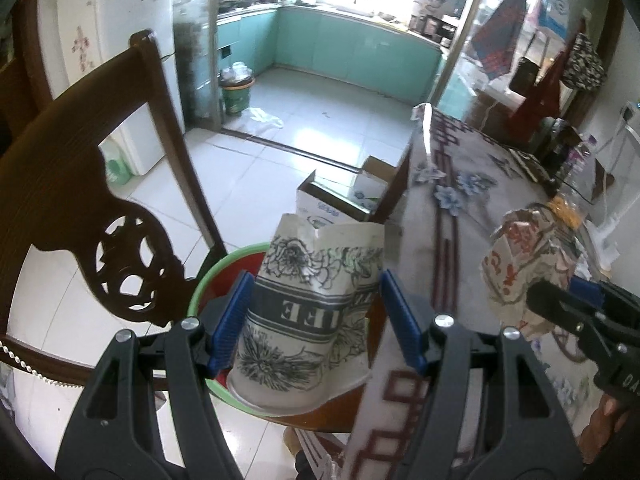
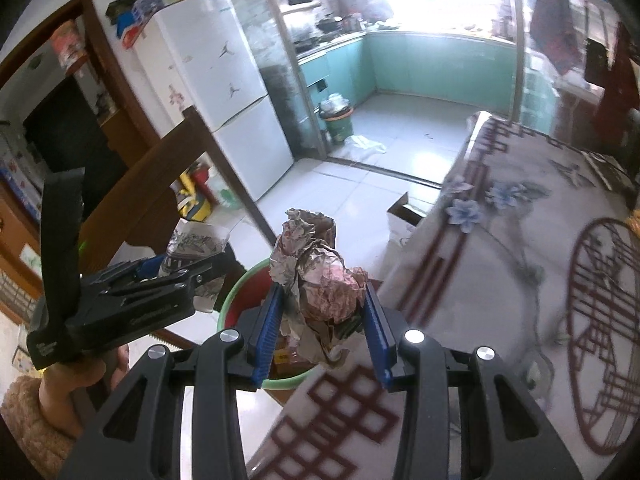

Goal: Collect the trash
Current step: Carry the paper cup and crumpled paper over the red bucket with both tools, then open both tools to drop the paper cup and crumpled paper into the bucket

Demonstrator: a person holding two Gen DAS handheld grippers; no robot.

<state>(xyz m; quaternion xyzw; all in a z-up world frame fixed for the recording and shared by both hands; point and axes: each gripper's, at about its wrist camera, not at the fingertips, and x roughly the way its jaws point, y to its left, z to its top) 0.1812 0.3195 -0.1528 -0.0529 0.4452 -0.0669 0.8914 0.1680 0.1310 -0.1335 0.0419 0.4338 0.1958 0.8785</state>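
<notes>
My left gripper (image 1: 316,320) is shut on a crushed white paper cup (image 1: 308,312) with black flower print, held over a green-rimmed red bin (image 1: 218,270) beside the table edge. The cup also shows in the right wrist view (image 2: 192,256), with the left gripper (image 2: 200,276) around it. My right gripper (image 2: 324,328) is shut on a crumpled paper wad (image 2: 320,280) with reddish print, held above the same bin (image 2: 236,300). In the left wrist view the wad (image 1: 528,268) and right gripper (image 1: 560,304) are at the right.
A dark wooden chair (image 1: 80,208) stands left of the bin. The table with a flowered cloth (image 2: 500,260) lies to the right. An open cardboard box (image 1: 340,200) sits on the tiled floor. A white fridge (image 2: 224,92) and a green kitchen bin (image 2: 338,120) are farther back.
</notes>
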